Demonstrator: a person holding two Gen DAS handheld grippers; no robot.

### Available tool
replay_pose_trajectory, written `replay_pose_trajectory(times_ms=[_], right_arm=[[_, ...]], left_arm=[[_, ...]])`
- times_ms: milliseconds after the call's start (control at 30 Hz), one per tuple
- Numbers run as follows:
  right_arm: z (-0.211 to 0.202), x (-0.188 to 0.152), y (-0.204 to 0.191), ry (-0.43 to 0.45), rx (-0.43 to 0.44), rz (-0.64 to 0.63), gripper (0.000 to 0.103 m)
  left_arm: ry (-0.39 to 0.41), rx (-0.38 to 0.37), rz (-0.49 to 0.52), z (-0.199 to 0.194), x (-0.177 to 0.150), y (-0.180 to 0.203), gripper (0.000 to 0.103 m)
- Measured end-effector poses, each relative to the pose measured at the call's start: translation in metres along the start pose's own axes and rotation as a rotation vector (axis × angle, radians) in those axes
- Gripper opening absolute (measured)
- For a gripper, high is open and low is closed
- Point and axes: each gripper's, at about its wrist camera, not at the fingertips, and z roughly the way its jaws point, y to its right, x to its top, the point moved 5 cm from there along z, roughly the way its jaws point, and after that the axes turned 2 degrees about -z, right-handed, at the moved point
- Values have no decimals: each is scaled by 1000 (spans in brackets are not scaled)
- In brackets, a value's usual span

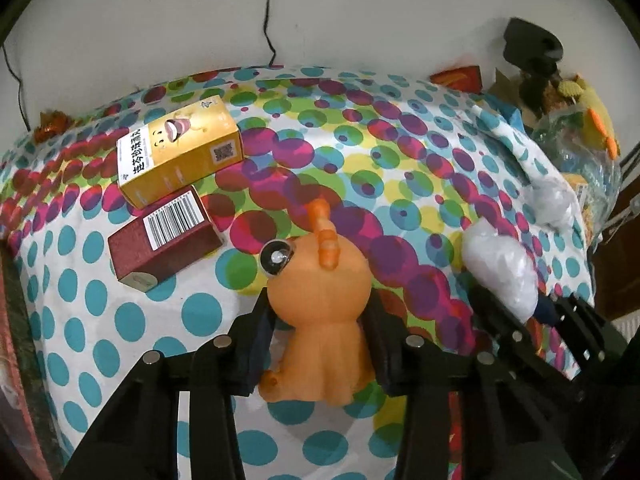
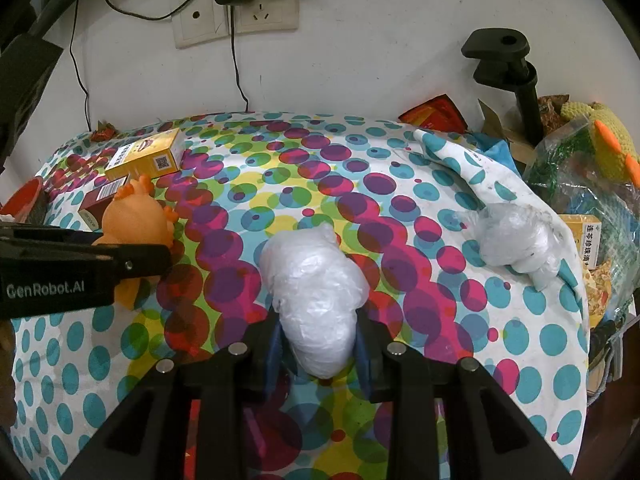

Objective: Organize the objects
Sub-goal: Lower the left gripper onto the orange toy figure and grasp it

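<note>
With my left gripper (image 1: 320, 344) clenched on the orange plastic big-eyed toy figure (image 1: 320, 300) at the counter's (image 1: 132, 320) six o'clock, and my right gripper (image 2: 318, 344) grasping the crumpled white plastic bag bundle (image 2: 314, 300), I worry the rounded toy could twist out, or the soft bundle squeeze free. "GenRobot.AI" marks the left gripper; the yellow cardboard box (image 1: 180, 152) at ten o'clock carries Chinese characters and a QR code.

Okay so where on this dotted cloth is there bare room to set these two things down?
Free: the middle of the cloth, between the yellow box and the loose plastic bundle; also the near left, below the maroon box. Crowded: the right edge, with bags and a knitted toy.
</note>
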Motion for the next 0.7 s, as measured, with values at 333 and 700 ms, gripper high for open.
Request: replay_pose_trajectory(times_ms=[333,700], right_arm=[[0,1,0,-1,-7,-5,30],[1,1,-1,-1,-11,-8,30]], left_arm=[[43,33,8,-17,-10,-4,39],[105,61,40,-53,-29,-10,39]])
